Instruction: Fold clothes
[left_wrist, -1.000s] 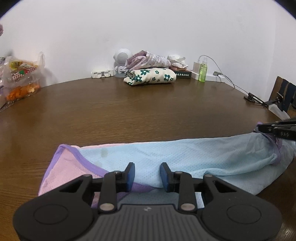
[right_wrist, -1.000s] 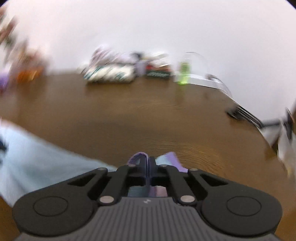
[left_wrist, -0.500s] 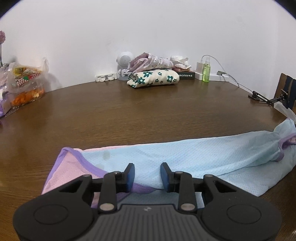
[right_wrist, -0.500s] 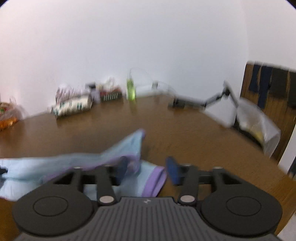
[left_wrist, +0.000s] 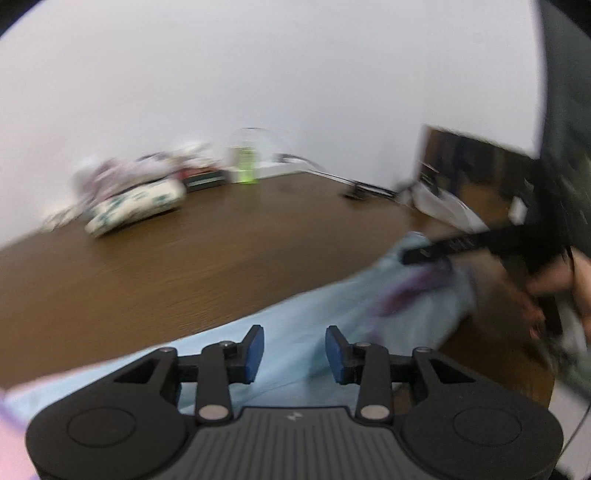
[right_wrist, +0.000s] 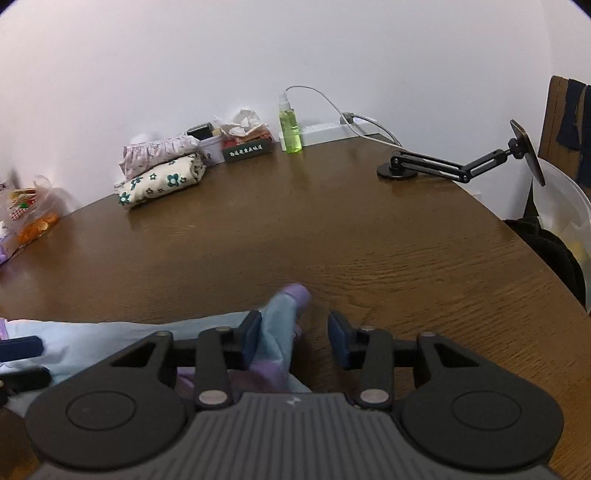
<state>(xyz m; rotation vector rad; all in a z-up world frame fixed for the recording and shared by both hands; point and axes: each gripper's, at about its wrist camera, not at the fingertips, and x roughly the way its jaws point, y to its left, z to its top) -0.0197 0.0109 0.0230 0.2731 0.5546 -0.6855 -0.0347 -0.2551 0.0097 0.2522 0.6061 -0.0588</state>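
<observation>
My left tongs (left_wrist: 294, 349) are spread apart above the light blue garment (left_wrist: 295, 321), gripping nothing. My right tongs (right_wrist: 294, 338) are spread too, a raised purple-edged fold brushing the left finger. The garment lies along the near edge of the brown table (right_wrist: 332, 229); folded clothes (right_wrist: 160, 173) sit far back.

both wrist views low, near, sharing the table (right_wrist: 332, 229).

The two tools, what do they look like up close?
Both match: the left tool and right tool have matte black bodies with ribbed grey centres, a small white logo, round discs each side, silver pivot pins, and dark blue pads on the fingers.
</observation>
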